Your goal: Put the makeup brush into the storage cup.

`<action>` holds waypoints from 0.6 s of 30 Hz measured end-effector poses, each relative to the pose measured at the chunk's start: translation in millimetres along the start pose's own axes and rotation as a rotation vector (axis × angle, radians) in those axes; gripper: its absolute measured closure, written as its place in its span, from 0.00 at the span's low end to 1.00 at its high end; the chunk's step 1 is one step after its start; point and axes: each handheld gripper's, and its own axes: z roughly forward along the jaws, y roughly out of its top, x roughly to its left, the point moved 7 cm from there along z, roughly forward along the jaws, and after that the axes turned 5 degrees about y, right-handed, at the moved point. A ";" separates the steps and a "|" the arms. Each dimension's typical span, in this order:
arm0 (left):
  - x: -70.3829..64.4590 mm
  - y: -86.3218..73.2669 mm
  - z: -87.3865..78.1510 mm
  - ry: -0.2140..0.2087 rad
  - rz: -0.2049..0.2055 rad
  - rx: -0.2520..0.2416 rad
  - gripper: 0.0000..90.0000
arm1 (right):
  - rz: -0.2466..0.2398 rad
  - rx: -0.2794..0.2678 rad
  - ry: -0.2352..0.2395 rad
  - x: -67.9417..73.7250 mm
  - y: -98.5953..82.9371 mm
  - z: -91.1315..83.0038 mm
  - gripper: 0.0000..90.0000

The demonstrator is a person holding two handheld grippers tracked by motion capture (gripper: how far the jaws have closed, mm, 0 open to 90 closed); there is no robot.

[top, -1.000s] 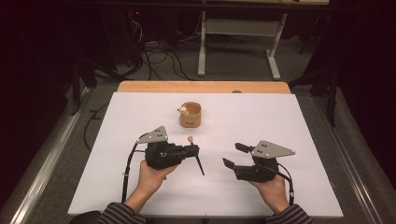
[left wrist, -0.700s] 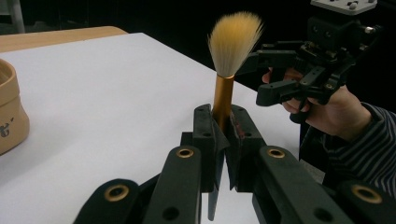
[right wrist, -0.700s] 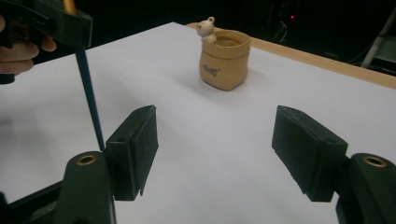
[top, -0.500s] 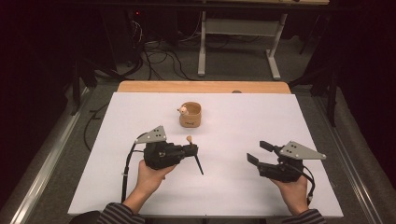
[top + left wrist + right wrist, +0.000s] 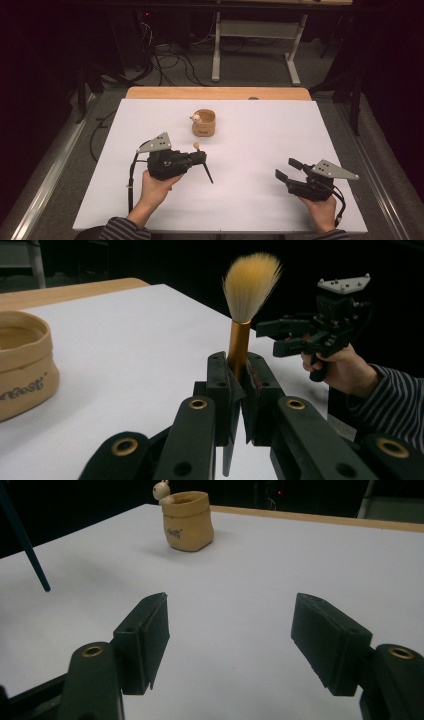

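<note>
Gold-ferruled brush sits clamped between your left gripper's pads, bristles up, while your right gripper gapes wide, empty.

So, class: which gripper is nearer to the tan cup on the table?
The left. The left gripper, clamped on a brush, sits just in front of the tan cup; the right gripper is open, farther off to the cup's right and nearer the person.

Soft-bristled brush, seemingly metal ferrule.
</note>
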 end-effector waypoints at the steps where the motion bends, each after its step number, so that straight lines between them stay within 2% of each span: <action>1: 1.1 0.6 -1.2 0.004 -0.002 -0.003 0.93 | -0.010 0.001 0.001 0.3 -0.9 0.6 0.37; 12: 18.2 14.8 -10.5 0.054 -0.015 -0.022 0.93 | -0.030 0.021 0.001 3.9 -9.7 4.3 0.37; 18: 26.8 26.9 -12.6 0.090 0.001 -0.027 0.93 | -0.042 0.018 -0.006 4.7 -10.5 2.6 0.37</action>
